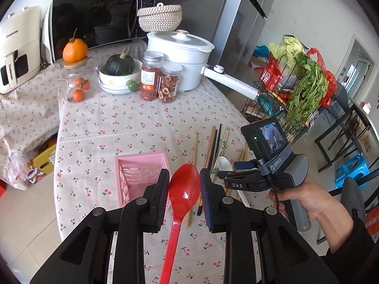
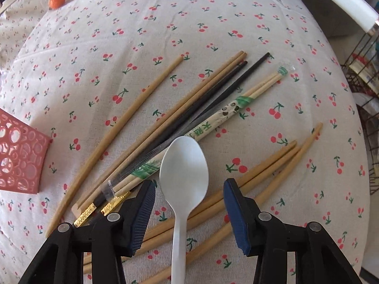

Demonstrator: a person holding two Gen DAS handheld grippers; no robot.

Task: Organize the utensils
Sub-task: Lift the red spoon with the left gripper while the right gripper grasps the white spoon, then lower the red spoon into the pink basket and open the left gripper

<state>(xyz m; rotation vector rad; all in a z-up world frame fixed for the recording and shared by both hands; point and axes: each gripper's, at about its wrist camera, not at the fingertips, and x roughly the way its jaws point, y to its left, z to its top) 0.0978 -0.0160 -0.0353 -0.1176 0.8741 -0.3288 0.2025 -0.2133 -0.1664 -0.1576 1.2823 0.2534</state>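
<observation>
Left wrist view: the left gripper (image 1: 184, 189) is clenched on a red spoon (image 1: 183, 196), bowl forward, its handle running back between the jaws. Just beyond its left finger, a pink basket (image 1: 132, 168) stands on a cherry-print tablecloth (image 1: 132, 123). To the right lie scattered chopsticks (image 1: 213, 146) and a white spoon (image 1: 224, 164). A hand (image 1: 305, 201) holds the right gripper (image 1: 233, 172) over them; "DAS" is printed on its body, and a strap reads "ORICO". Farther back stand two jars (image 1: 161, 78), a white pot (image 1: 182, 56), a microwave (image 1: 94, 19) and a cream appliance (image 1: 19, 47) marked "CHANGHONG".

Right wrist view: the right gripper's (image 2: 189, 210) jaws stand released, either side of the white spoon (image 2: 183, 177) without touching it; whether the spoon rests on the chopsticks cannot be told. Wooden and black chopsticks (image 2: 189, 108) fan across the cloth; one wrapped pair (image 2: 213, 120) carries green Chinese characters and a panda face. The pink basket (image 2: 19, 156) sits at the left edge.
</observation>
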